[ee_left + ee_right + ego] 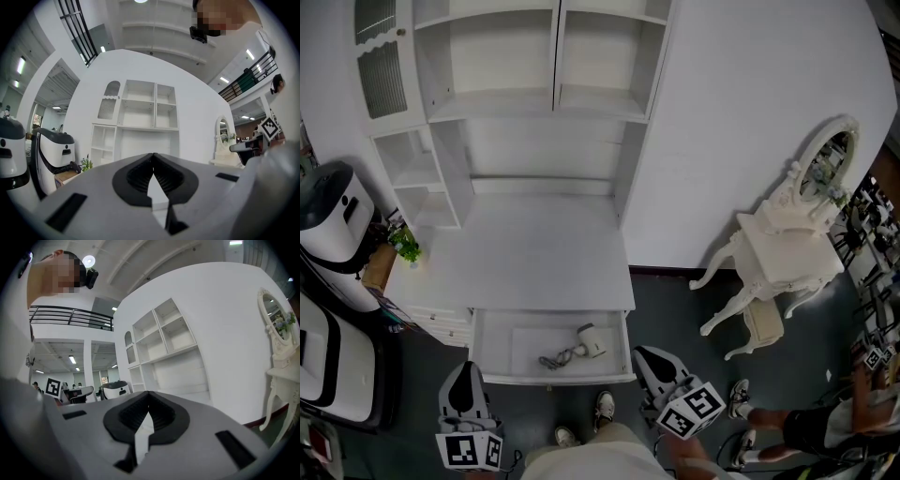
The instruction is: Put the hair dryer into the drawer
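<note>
White laminate desk (pixel 544 253) with open shelves (pixel 548 66) above, seen from overhead; its drawer (pixel 553 379) stands pulled out toward the person. The hair dryer (pixel 589 340) lies flat on the drawer's floor, right of centre, touching neither side wall. Its cord (pixel 555 359) is bunched loosely beside it, toward the drawer's front, and appears to sit wholly inside the rim. Lying low and clear of the walls, the dryer should not foul the desk's underside when the drawer slides.

The left gripper (pixel 467 370) hangs just outside the drawer's front left corner, and the right gripper (pixel 643 356) just outside its front right corner. Both point level toward the desk. In each gripper view the ribbed pads meet at the tips with nothing between them, so both grippers are closed and empty. Neither one touches the dryer.

Judged from this layout, the placing step is done and only closing the drawer would remain. Two closed grippers flanking the front panel suit an even push, since blunt closed tips press without catching the rim. The cord is the one thing near the drawer's front that could snag.

Right of the drawer and well apart stands a dressing table (pixel 783 253). A plant (pixel 406 246) sits beyond the drawer's left side. The person's shoes (pixel 604 405) are just before the drawer's front.
</note>
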A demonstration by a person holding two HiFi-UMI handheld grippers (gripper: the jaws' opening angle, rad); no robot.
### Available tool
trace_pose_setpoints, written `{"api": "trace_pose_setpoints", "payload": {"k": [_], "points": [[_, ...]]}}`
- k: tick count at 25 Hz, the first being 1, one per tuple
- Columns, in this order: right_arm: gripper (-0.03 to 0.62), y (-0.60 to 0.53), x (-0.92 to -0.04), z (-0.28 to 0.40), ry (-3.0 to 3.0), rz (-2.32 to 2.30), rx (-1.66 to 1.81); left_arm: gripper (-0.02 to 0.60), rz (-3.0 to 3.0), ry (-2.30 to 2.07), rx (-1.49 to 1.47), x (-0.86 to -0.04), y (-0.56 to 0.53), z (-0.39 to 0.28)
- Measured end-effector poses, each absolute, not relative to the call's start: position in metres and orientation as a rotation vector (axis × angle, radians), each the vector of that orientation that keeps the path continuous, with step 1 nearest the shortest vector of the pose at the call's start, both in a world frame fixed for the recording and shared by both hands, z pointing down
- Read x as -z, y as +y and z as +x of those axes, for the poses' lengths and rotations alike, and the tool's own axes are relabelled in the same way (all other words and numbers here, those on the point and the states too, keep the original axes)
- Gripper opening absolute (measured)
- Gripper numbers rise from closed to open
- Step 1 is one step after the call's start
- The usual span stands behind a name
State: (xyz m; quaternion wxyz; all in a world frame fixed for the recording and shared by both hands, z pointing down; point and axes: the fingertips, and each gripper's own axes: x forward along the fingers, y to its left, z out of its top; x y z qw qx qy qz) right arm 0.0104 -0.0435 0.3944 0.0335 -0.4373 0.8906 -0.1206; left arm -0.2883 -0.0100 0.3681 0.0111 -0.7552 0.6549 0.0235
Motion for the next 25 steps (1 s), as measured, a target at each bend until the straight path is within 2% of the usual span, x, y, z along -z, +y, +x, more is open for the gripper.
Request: {"api": "trace_pose_setpoints", "payload": {"k": [25], "points": [[0.008,-0.031,-0.395,0.011,2.738,-1.360,0.327,0.017,-2.393,2.005,-0.070,-0.374,-0.004,-0.277]]}}
